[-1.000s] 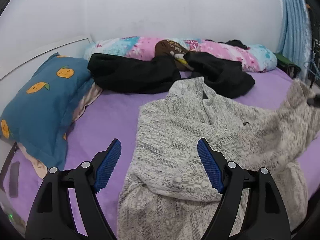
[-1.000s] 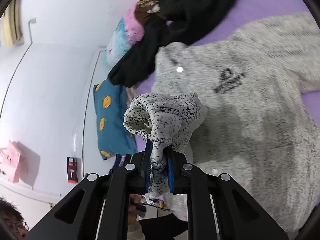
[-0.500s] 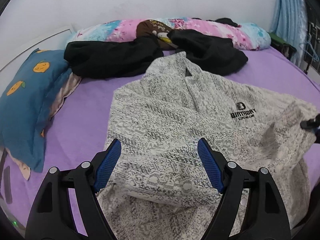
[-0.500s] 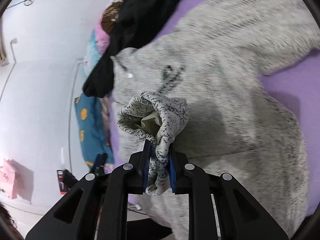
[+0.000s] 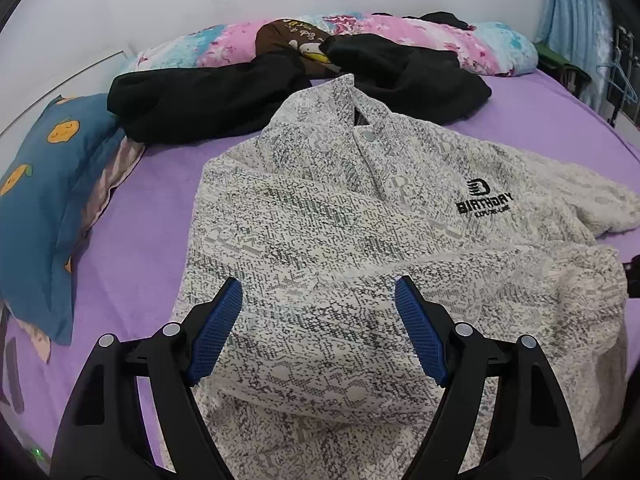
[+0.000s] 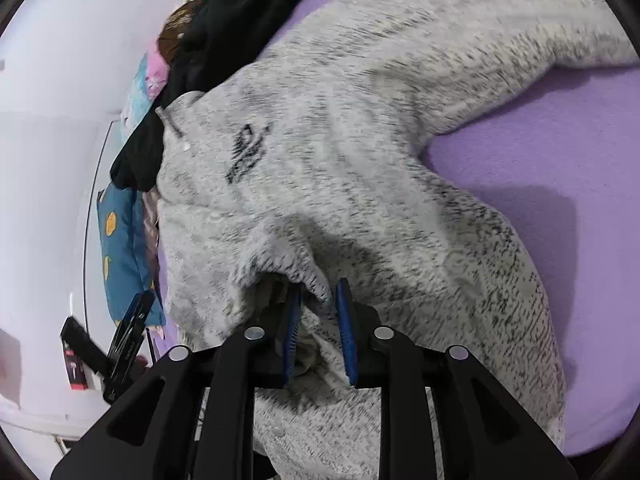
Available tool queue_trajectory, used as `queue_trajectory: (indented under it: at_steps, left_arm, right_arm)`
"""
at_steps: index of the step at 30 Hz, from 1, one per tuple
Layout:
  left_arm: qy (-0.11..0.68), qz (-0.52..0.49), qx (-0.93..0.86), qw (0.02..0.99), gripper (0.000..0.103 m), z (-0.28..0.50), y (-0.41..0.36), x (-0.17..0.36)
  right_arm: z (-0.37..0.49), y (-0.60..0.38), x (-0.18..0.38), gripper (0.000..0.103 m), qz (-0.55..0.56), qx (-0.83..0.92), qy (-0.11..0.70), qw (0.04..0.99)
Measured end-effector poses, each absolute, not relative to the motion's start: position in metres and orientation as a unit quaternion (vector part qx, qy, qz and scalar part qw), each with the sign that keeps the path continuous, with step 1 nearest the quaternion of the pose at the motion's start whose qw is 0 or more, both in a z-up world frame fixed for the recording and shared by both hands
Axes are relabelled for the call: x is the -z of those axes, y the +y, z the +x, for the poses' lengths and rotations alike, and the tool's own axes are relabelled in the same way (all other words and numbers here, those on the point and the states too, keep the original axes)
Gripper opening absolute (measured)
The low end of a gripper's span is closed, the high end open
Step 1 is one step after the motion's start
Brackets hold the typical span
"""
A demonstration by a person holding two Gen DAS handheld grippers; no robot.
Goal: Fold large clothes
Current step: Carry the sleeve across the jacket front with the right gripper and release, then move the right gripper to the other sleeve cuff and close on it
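Observation:
A grey-and-white knit sweater (image 5: 360, 240) with a black BIRTHDAY logo lies on the purple bed (image 5: 136, 216), its left sleeve folded across the chest. My left gripper (image 5: 318, 308) is open and empty just above the lower front of the sweater. In the right wrist view the sweater (image 6: 360, 140) fills the frame. My right gripper (image 6: 318, 298) has its jaws a little apart, with the sleeve cuff (image 6: 292, 276) lying loosely between them on the sweater body. A tip of the right gripper shows at the left wrist view's right edge (image 5: 632, 276).
Black garments (image 5: 248, 92) and a pink-and-blue floral quilt (image 5: 400, 36) lie at the bed's far side against the wall. A blue pillow (image 5: 52, 184) with orange prints sits at the left. Curtain and hangers (image 5: 616, 76) stand at the far right.
My right gripper carried the sleeve cuff across and down onto the sweater's chest, then opened its jaws slightly. My left gripper moved forward over the sweater, staying open.

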State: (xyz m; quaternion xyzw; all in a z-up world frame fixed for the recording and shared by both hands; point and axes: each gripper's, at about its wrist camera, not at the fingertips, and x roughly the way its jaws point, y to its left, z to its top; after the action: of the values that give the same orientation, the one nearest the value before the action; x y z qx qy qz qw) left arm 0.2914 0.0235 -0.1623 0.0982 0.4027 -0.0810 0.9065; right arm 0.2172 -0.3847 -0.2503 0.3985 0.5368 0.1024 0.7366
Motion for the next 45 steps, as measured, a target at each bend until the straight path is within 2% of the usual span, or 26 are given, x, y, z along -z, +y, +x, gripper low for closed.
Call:
queue_trajectory:
  at_steps: [1, 4, 7, 10, 13, 18, 20, 23, 25, 26, 28, 33, 37, 41, 45]
  left_arm:
    - [0.404, 0.098, 0.081, 0.906, 0.076, 0.292, 0.023, 0.162]
    - [0.402, 0.096, 0.084, 0.907, 0.076, 0.291, 0.022, 0.160]
    - [0.402, 0.097, 0.085, 0.906, 0.076, 0.290, 0.022, 0.160]
    - [0.402, 0.098, 0.086, 0.906, 0.076, 0.288, 0.023, 0.159]
    - [0.409, 0.098, 0.088, 0.903, 0.078, 0.289, 0.023, 0.161]
    - [0.420, 0.087, 0.101, 0.898, 0.079, 0.291, 0.018, 0.165]
    - [0.425, 0.086, 0.107, 0.895, 0.079, 0.290, 0.013, 0.168]
    - [0.429, 0.094, 0.111, 0.892, 0.079, 0.290, 0.004, 0.174]
    - [0.432, 0.097, 0.112, 0.890, 0.079, 0.290, -0.001, 0.177]
    - [0.431, 0.096, 0.112, 0.890, 0.079, 0.289, -0.002, 0.177]
    - [0.427, 0.093, 0.116, 0.892, 0.079, 0.289, -0.004, 0.173]
    - [0.422, 0.086, 0.125, 0.894, 0.080, 0.290, -0.013, 0.167]
    - [0.422, 0.085, 0.146, 0.891, 0.081, 0.289, -0.032, 0.164]
    - [0.421, 0.098, 0.169, 0.886, 0.081, 0.285, -0.058, 0.167]
    - [0.424, 0.107, 0.183, 0.881, 0.081, 0.284, -0.081, 0.173]
  right_arm:
    - [0.215, -0.381, 0.240, 0.047, 0.393, -0.100, 0.531, 0.744]
    - [0.208, -0.372, 0.226, 0.049, 0.395, -0.107, 0.523, 0.748]
    - [0.201, -0.368, 0.228, 0.056, 0.406, -0.102, 0.521, 0.744]
    - [0.190, -0.370, 0.231, 0.056, 0.417, -0.091, 0.516, 0.743]
    - [0.176, -0.374, 0.226, 0.065, 0.411, -0.078, 0.508, 0.752]
    - [0.170, -0.377, 0.214, 0.067, 0.412, -0.103, 0.486, 0.764]
    - [0.174, -0.366, 0.215, 0.071, 0.404, -0.122, 0.484, 0.767]
    - [0.185, -0.344, 0.238, 0.071, 0.373, -0.119, 0.516, 0.762]
    - [0.191, -0.337, 0.259, 0.070, 0.360, -0.097, 0.545, 0.751]
    - [0.191, -0.336, 0.266, 0.065, 0.358, -0.092, 0.553, 0.746]
    - [0.189, -0.336, 0.266, 0.065, 0.354, -0.094, 0.557, 0.745]
    - [0.179, -0.363, 0.223, 0.066, 0.359, -0.094, 0.510, 0.776]
    - [0.160, -0.425, 0.195, 0.074, 0.390, -0.054, 0.454, 0.800]
    - [0.137, -0.499, 0.184, 0.074, 0.437, -0.017, 0.408, 0.802]
    - [0.117, -0.554, 0.178, 0.075, 0.436, 0.009, 0.383, 0.814]
